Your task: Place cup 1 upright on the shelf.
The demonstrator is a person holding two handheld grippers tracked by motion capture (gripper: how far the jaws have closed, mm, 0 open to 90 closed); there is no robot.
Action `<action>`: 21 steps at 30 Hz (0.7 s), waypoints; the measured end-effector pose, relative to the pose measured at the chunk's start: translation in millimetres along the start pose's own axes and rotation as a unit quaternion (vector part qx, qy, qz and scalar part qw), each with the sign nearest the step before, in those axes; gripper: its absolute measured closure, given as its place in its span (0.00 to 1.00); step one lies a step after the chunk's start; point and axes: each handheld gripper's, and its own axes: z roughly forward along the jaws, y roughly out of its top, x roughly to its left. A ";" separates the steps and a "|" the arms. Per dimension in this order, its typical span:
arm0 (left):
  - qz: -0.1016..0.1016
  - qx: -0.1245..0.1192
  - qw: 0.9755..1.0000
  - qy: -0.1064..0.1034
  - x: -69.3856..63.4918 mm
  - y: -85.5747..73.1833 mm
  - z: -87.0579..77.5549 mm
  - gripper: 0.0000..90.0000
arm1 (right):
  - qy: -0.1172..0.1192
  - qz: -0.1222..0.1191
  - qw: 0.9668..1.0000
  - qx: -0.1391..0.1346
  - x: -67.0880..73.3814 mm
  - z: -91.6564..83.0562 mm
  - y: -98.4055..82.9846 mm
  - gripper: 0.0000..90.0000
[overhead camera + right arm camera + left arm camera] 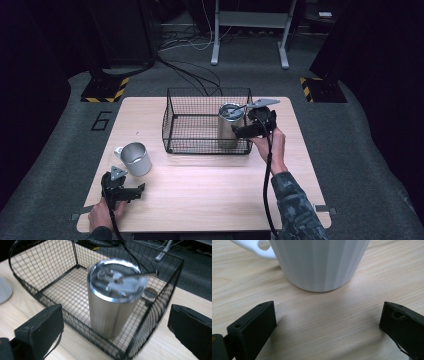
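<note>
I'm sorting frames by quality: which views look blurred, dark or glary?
Right gripper view: the tumbler and basket are motion-smeared. Left gripper view: sharp, evenly lit, soft shadow under the white mug. High view: table lit, surroundings dark.

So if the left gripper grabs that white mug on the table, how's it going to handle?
The white mug looks rigid, so it likely won't deform between the left gripper's fingers. Its smooth, faceted wall may be a bit slippery. It stands upright on a base narrower than its body, so a push high up could tip it; the handle should keep it from rolling far.
</note>
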 end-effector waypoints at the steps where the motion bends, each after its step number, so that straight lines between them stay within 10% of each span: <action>1: 0.000 0.000 1.000 0.000 0.0 0.0 0.0 0.01 | -0.001 -0.003 1.000 0.002 0.4 -3.6 -4.1 0.00; 21: 0.004 0.002 1.000 0.000 0.9 0.3 -0.1 0.01 | -0.006 0.037 0.998 0.042 -2.9 -19.7 -136.5 0.00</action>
